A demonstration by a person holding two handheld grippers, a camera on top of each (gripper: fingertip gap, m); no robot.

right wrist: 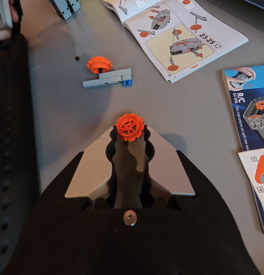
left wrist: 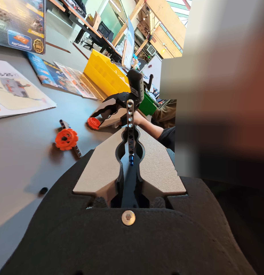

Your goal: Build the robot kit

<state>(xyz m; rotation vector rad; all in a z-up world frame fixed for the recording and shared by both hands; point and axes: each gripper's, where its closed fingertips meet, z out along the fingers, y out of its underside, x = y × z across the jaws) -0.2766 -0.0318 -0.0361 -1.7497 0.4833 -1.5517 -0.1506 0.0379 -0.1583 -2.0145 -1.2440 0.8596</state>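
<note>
My left gripper is shut on a grey holed beam that sticks up past the fingertips. A blue pin sits at the beam's lower end, between the fingers. My right gripper is low over the grey table, its tips closed against both sides of an orange toothed wheel. It also shows in the left wrist view, with the wheel at its tips. A second orange wheel is fixed on grey beams with blue pins and lies on the table beyond.
An open instruction booklet and more booklets lie to the right. A small black piece lies near the assembly. A grey block part is at the far edge. A yellow bin, a green bin and a printed box stand behind.
</note>
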